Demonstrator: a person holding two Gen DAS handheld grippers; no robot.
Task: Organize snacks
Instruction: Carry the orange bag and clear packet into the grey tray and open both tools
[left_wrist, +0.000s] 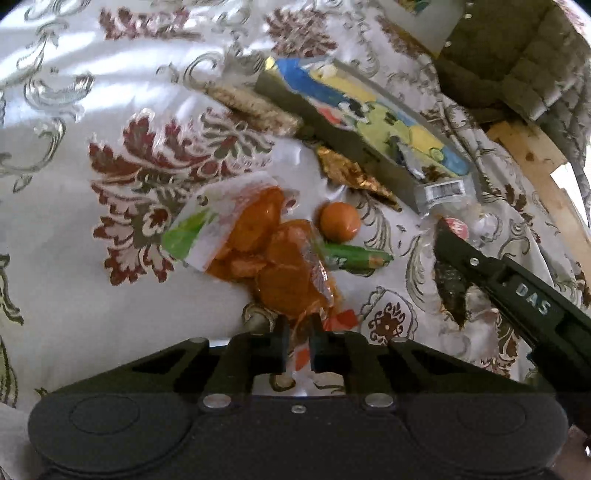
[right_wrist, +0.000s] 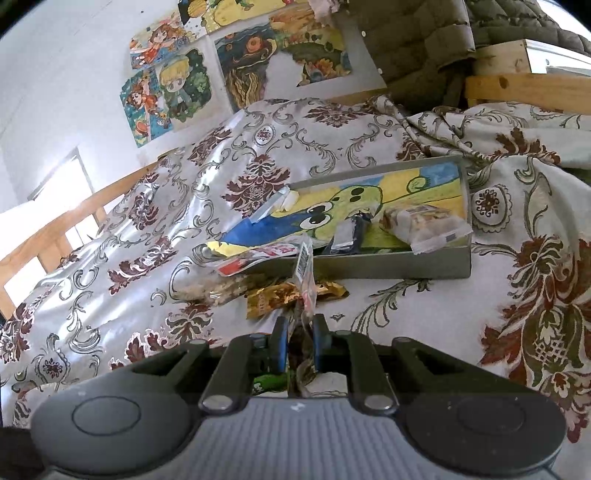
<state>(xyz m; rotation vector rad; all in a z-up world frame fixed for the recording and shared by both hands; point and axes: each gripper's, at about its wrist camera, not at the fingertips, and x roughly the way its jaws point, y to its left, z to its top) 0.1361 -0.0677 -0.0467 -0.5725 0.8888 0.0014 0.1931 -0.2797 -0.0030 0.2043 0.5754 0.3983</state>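
Note:
My left gripper (left_wrist: 300, 345) sits low over the floral bedspread, shut on the tail end of a clear bag of orange round snacks (left_wrist: 258, 251). A loose orange round snack (left_wrist: 340, 222) and a green wrapped bar (left_wrist: 351, 256) lie just beside the bag. My right gripper (right_wrist: 300, 332) is shut on a clear crinkly packet (right_wrist: 306, 280) with a barcode label; the right gripper (left_wrist: 448, 236) also shows at the right of the left wrist view. Ahead stands a shallow grey box (right_wrist: 388, 266) lined with a cartoon painting, holding a clear biscuit pack (right_wrist: 424, 221) and a dark packet (right_wrist: 347, 236).
A gold wrapper (right_wrist: 291, 295), a grain bar (right_wrist: 218, 288) and a red-and-white packet (right_wrist: 255, 258) lie against the box's near side. A dark quilted cover (right_wrist: 417, 48) and a wooden frame (right_wrist: 517, 88) rise behind. Drawings (right_wrist: 236, 55) hang on the wall.

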